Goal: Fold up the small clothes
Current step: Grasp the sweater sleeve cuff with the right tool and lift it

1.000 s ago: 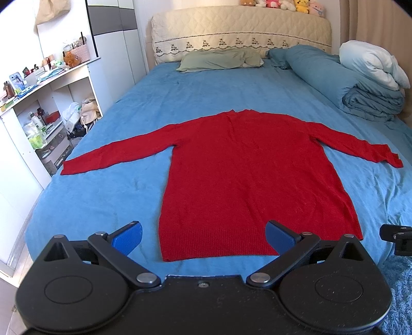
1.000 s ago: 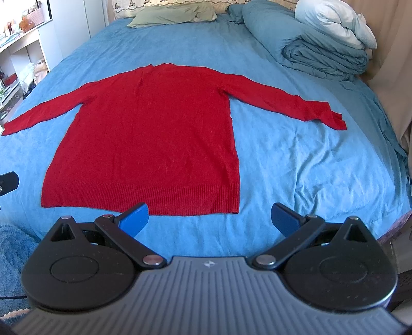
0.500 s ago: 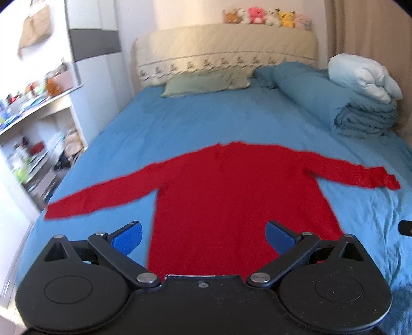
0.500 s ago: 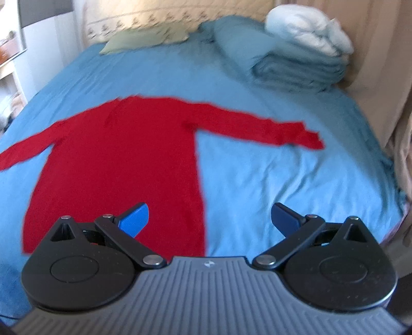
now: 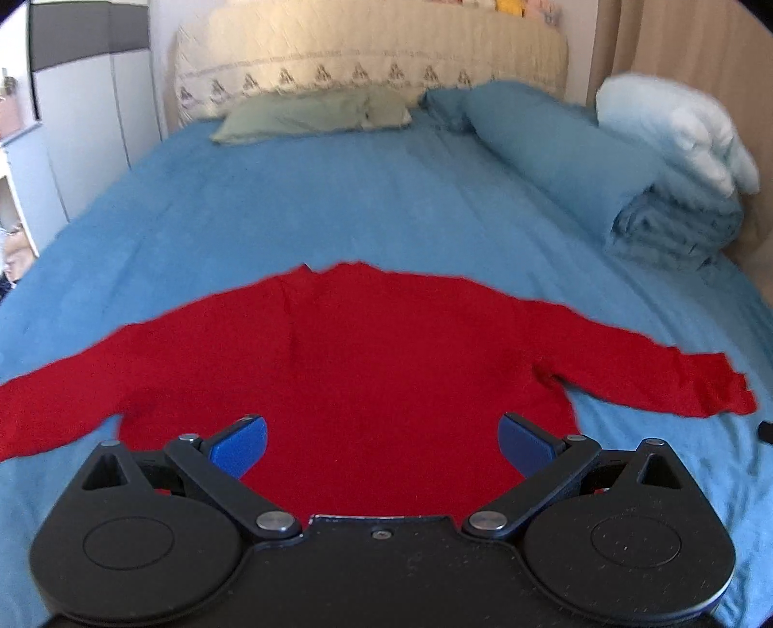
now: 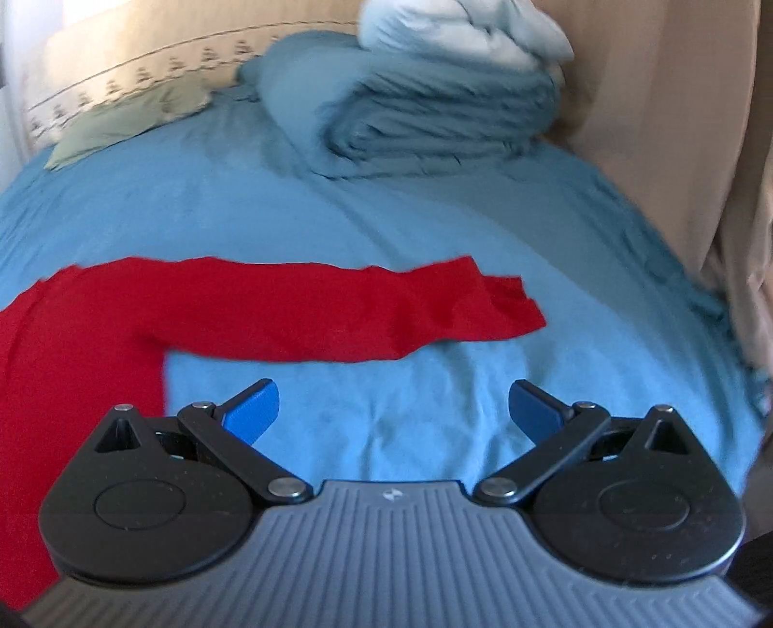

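- The red sweater lay flat on the blue bed, both sleeves spread out sideways and its neckline toward the headboard.
- The left tongs hovered over the sweater's body, their 2 blue fingertips wide apart and gripping nothing; whether they touched the knit could not be told.
- The right tongs stood apart as well, empty, over bare blue sheet just short of the sweater's right sleeve.
- In the right wrist view that sleeve ran across the frame, its cuff lying flat on the sheet, with the sweater's side edge at the left.
- A green pillow rested against the headboard at the far end of the bed.
- A rolled blue duvet sat along the bed's right side with a white folded quilt on top of it.
- A white cabinet stood left of the bed; no container was clearly visible, and both views were slightly blurred.
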